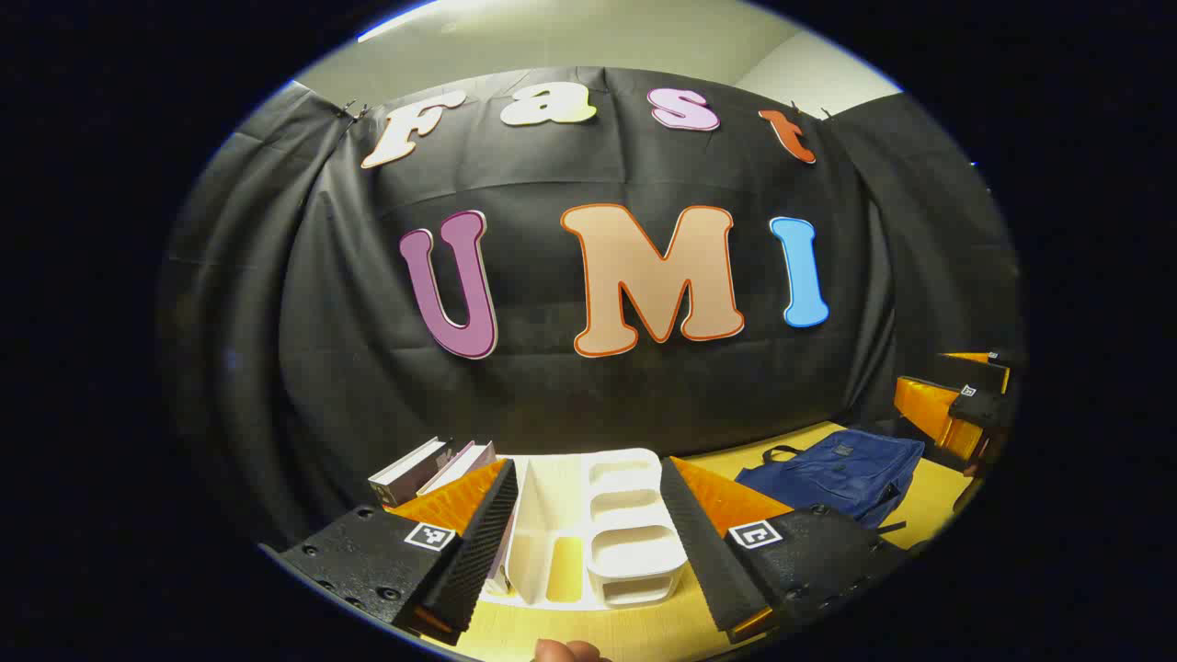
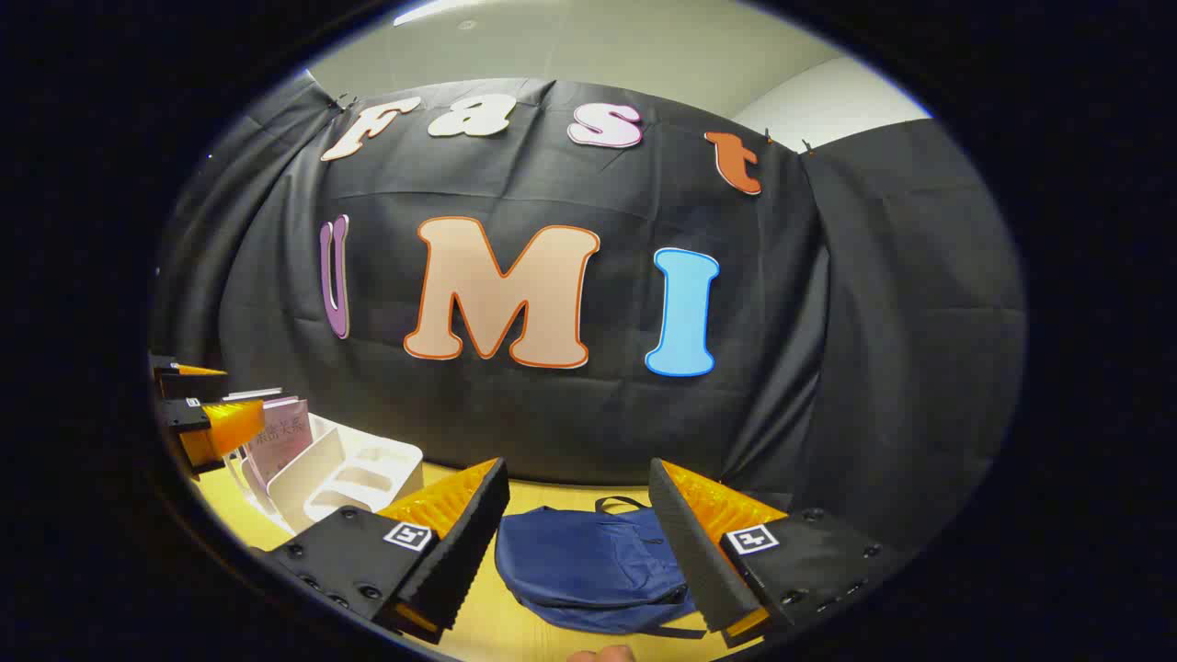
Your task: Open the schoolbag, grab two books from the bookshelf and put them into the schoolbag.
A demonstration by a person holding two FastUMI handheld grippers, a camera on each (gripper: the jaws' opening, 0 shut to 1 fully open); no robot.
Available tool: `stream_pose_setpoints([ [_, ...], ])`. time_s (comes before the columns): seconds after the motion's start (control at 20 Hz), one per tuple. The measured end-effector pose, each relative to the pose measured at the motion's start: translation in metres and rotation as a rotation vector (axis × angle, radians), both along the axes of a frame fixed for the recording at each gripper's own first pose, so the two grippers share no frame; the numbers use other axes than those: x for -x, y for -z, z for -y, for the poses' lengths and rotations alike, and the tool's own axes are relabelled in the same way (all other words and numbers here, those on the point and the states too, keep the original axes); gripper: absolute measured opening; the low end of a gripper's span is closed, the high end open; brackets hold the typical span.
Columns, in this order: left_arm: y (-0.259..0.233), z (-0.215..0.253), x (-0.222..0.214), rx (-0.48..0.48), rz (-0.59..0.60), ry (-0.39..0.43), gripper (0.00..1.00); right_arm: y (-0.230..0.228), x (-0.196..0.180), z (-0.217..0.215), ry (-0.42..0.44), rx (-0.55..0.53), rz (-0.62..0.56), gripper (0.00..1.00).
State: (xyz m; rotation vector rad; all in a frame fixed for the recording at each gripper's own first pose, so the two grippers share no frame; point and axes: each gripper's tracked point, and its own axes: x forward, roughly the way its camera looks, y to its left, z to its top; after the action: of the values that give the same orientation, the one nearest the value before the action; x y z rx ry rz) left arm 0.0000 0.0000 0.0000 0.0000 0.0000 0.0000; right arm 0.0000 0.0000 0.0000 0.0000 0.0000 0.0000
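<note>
Worktop [image 2: 542, 501] is carrying everything; blue schoolbag [image 2: 588, 565] is lying flat on it, looking closed, sitting just beyond the right gripper [image 2: 579, 542], whose fingers are standing apart and holding nothing. White bookshelf [image 1: 598, 524] is sitting well to the schoolbag's left, directly ahead of the left gripper [image 1: 584, 538], fingers likewise spread wide and empty. Books [image 1: 432, 469] are leaning in the bookshelf's far-left slots, spines tilted
</note>
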Motion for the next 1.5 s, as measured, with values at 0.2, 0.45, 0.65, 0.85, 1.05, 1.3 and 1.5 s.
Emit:
stream_pose_setpoints([
  [0.2, 0.001, -0.002, -0.004, -0.008, 0.002, 0.003, 0.94, 0.002, -0.003, -0.002, 0.007, -0.008, -0.004, 0.99],
  [0.45, 0.003, 0.001, -0.003, -0.002, 0.000, 0.015, 0.94, 0.004, -0.003, -0.005, 0.008, -0.006, -0.006, 1.00],
  [0.65, 0.005, 0.001, -0.008, -0.001, -0.003, 0.013, 0.92, 0.005, -0.003, -0.009, -0.004, 0.001, -0.008, 0.99],
  [0.85, 0.011, -0.002, -0.012, 0.003, -0.018, 0.005, 0.92, 0.005, -0.006, -0.012, -0.013, 0.020, -0.004, 1.00],
  [1.05, 0.020, -0.010, -0.020, 0.019, -0.044, -0.015, 0.92, 0.002, -0.014, -0.019, -0.045, 0.085, 0.013, 1.00],
  [1.3, 0.028, -0.018, -0.020, 0.026, -0.060, -0.034, 0.92, 0.017, -0.028, -0.014, -0.150, 0.507, 0.040, 0.99],
  [1.5, 0.037, -0.027, -0.021, 0.036, -0.083, -0.056, 0.92, 0.064, -0.024, -0.021, -0.306, 0.847, 0.031, 0.98],
])
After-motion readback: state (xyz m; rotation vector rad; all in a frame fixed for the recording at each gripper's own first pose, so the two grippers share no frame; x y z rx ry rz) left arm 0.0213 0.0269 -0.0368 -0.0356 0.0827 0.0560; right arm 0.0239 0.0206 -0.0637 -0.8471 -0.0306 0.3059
